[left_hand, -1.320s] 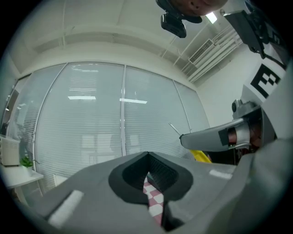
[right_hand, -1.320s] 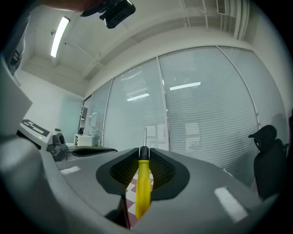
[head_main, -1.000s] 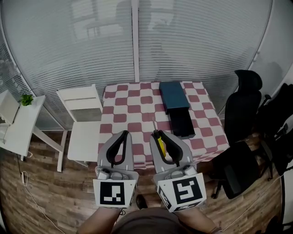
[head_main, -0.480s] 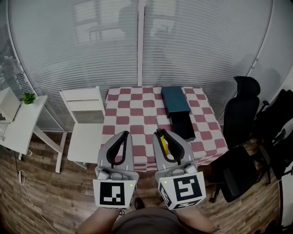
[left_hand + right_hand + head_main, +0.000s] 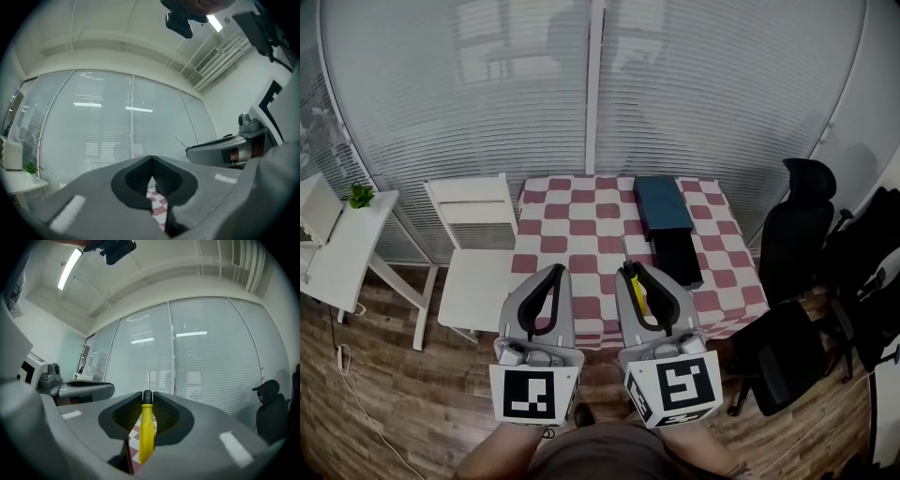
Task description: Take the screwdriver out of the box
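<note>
A curved glass wall with lowered blinds is closing off the room behind a wooden floor, and in front of it a small surface [image 5: 572, 234] under a red and white checked cloth is standing. A dark blue box [image 5: 664, 202] is lying near the far right corner of the surface, and a black piece [image 5: 679, 255] is touching its near end along the right edge. A white chair [image 5: 473, 253] is standing just beside the left edge, and a black office chair [image 5: 797, 225] is standing off the right edge.

The person is holding both grippers side by side in the air at the near edge of the surface. The right gripper [image 5: 628, 270] is pinching the screwdriver [image 5: 637, 296] between its jaws (the right gripper view shows the yellow handle [image 5: 146, 432] clamped upright between the ribbed pads, the thin metal shaft sticking out past the tips). The screwdriver is well apart from the box, touching nothing but the jaws. The left gripper [image 5: 554, 272] is carrying nothing, and its jaws are pressing together at the tips [image 5: 151, 161].
</note>
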`<action>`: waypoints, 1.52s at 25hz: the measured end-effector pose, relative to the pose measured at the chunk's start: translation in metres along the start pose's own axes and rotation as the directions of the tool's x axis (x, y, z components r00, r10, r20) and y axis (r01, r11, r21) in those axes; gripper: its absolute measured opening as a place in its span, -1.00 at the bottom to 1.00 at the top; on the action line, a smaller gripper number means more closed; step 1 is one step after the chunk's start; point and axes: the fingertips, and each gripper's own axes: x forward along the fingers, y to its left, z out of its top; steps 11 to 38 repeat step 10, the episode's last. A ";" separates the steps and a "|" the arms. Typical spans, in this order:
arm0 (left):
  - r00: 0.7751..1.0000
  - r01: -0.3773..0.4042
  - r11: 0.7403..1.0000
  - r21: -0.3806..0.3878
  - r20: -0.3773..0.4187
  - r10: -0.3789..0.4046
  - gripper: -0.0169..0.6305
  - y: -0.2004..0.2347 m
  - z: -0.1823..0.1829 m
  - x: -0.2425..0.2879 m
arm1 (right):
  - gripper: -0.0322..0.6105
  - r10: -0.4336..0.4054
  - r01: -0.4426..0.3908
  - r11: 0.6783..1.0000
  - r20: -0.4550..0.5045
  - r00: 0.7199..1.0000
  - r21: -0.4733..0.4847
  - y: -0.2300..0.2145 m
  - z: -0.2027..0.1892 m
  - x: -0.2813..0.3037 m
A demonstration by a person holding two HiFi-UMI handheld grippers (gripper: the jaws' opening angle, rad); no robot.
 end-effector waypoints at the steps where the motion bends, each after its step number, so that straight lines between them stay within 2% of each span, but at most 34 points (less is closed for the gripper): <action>1: 1.000 -0.001 1.000 0.001 -0.002 0.001 -0.95 0.000 0.000 0.000 | -0.60 0.000 0.000 1.000 0.000 1.000 0.001 0.000 0.000 0.000; 38: 1.000 -0.001 1.000 0.007 -0.010 0.001 -0.95 0.001 -0.007 0.004 | -0.60 0.005 -0.005 1.000 -0.004 1.000 0.001 -0.002 -0.006 0.005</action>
